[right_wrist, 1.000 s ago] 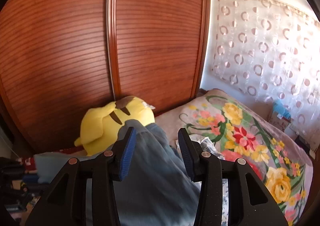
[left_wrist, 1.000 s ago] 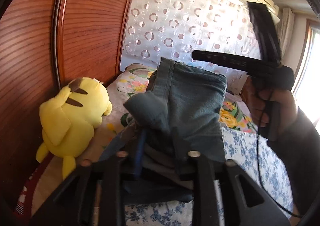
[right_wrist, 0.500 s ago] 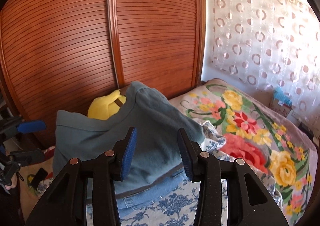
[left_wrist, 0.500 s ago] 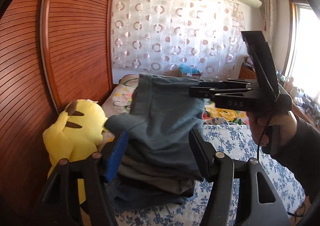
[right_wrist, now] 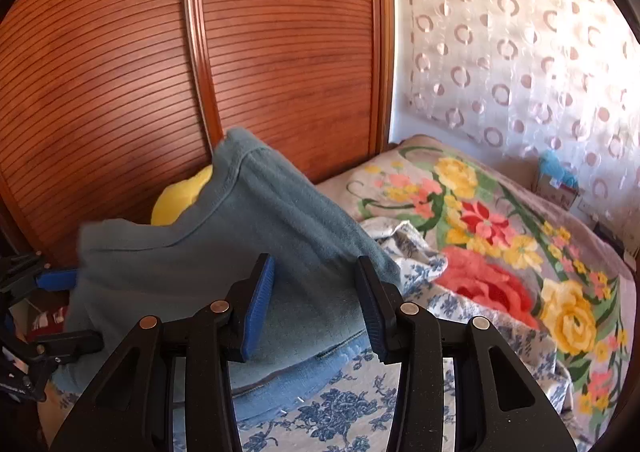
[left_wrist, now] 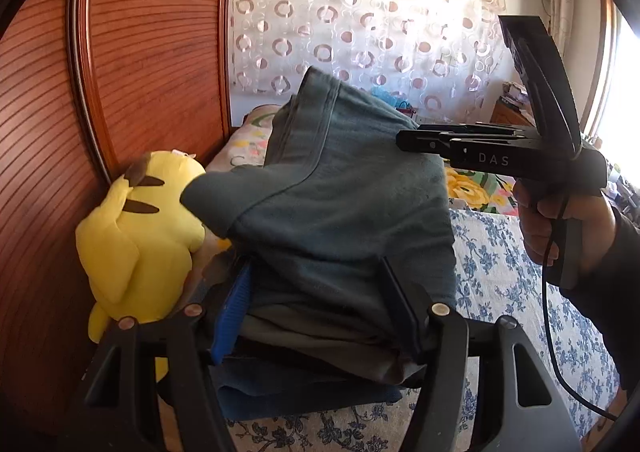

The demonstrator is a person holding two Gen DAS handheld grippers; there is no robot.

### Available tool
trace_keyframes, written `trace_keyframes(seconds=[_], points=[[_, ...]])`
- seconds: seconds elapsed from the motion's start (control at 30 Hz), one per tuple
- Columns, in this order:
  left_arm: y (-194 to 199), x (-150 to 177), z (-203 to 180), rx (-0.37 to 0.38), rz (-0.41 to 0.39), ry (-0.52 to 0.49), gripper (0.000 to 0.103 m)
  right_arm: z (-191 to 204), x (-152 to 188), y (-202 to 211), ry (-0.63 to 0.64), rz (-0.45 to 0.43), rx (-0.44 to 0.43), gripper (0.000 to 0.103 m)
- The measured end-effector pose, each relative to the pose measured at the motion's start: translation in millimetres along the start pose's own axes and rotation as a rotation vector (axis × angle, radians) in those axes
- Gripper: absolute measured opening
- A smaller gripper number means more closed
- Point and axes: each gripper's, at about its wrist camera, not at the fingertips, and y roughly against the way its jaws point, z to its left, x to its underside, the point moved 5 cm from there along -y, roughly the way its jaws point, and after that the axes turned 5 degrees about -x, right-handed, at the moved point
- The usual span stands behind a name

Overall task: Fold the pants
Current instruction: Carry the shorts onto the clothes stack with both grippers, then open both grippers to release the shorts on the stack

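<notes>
the folded grey-blue pants [left_wrist: 340, 211] sit on a low stack of clothes on the bed [right_wrist: 500, 252], rising between both pairs of tongs. the left tongs [left_wrist: 316, 312] stand wide, the cloth bulk between the fingers, pads apparently off it. the right tongs [right_wrist: 316, 304] stand partly apart with the pants between them; a grip cannot be told. in the right wrist view the pants' long axis runs from 5 up to 11 o'clock, a hemmed corner peaking at 11, toward the yellow plush toy [left_wrist: 132, 240].
</notes>
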Motion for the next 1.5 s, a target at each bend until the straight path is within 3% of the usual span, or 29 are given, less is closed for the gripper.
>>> trace_keyframes(seconds=[0.23,0.6,0.83,0.9,0.97,1.1,1.17,1.3,1.5], points=[[2,1,-5,-0.002,-0.022,-0.014,0.063,-1,13,7,-0.044,-0.029,0.019,0.042],[21,2,-20,0.028,-0.055,-0.052,0.063,4,39,72,-0.113,-0.102,0.099,0.042],[40,7,-49,0.082,-0.079,-0.098,0.064,6,66,109,-0.142,-0.119,0.134,0.042],[46,9,-58,0.096,-0.087,-0.112,0.066,6,73,120,-0.148,-0.126,0.151,0.042],[54,10,-68,0.108,-0.107,-0.126,0.078,6,79,131,-0.156,-0.133,0.162,0.042],[75,12,-85,0.143,-0.161,-0.142,0.086,5,89,156,-0.178,-0.159,0.190,0.042],[88,13,-94,0.161,-0.199,-0.145,0.094,6,96,173,-0.191,-0.180,0.208,0.042],[108,18,-116,0.166,-0.231,-0.189,0.097,12,111,205,-0.206,-0.210,0.257,0.042],[131,36,-151,0.198,-0.235,-0.230,0.098,29,142,256,-0.213,-0.259,0.372,0.059]])
